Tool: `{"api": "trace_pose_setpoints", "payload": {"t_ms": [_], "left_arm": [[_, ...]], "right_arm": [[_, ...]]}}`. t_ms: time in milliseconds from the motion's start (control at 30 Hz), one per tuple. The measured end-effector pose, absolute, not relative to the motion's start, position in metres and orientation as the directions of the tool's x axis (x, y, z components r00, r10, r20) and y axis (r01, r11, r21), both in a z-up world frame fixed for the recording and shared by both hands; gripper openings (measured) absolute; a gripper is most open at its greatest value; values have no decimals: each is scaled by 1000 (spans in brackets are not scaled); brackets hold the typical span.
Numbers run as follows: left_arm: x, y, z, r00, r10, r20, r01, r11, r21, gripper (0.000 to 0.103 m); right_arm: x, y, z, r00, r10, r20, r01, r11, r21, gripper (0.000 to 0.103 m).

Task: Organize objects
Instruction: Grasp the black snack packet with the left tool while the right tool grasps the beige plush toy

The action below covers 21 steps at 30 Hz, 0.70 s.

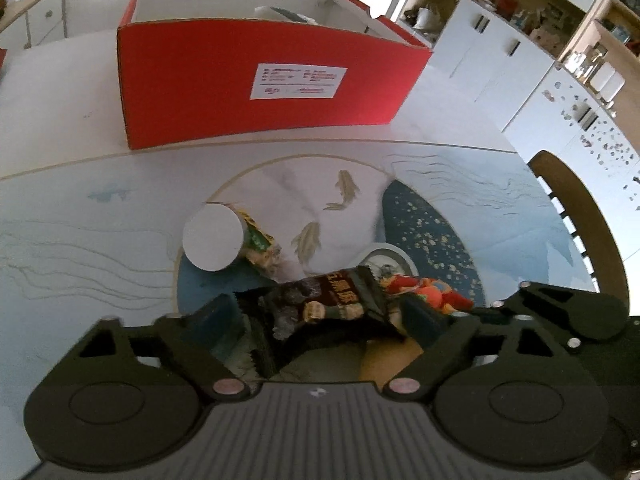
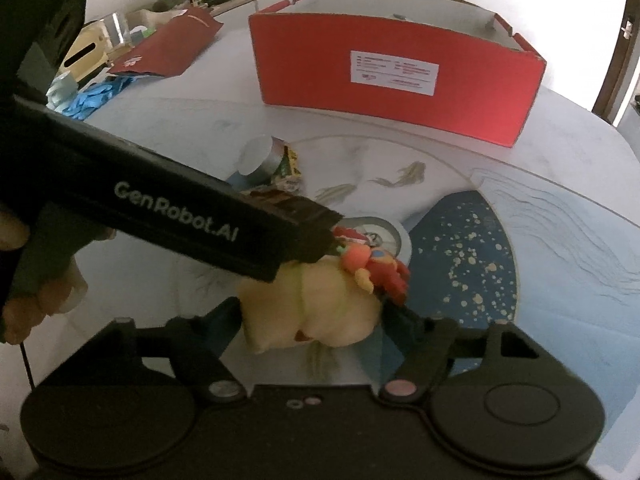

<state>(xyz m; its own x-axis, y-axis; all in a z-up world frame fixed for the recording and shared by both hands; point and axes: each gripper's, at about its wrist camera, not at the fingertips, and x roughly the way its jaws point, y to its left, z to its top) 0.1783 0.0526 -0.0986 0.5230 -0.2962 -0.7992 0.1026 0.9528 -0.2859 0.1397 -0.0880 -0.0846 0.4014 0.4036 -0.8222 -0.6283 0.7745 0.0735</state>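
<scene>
In the left wrist view, your left gripper (image 1: 320, 312) had its jaws clamped on a dark snack packet (image 1: 320, 304), held just above the worktop (image 1: 80, 208), with the red box (image 1: 256, 76) well beyond. In the right wrist view, your right gripper (image 2: 312, 316) had its jaws pressed against a yellow plush toy (image 2: 320, 312) sitting between them, under the left gripper's body.
</scene>
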Motion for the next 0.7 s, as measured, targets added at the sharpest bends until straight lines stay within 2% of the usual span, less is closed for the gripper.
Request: {"api": "trace_pose_setpoints", "payload": {"t_ms": [200,467,700], "left_arm": [[173,54,-93,529,-304,-793,145,952,-268,71],[158,57,-94,504,-319,-803,171,948,-269,63],[139,58,-95,490,-325,-809,187,946,-266,61]], "right_arm": [[133,-92,-82,384,414,-825,-654,753,74,71],[120,-115,-79,327,406,-853,-682,727,85,71],[107,-137,-76,280,389,-877,-696,712,93,70]]}}
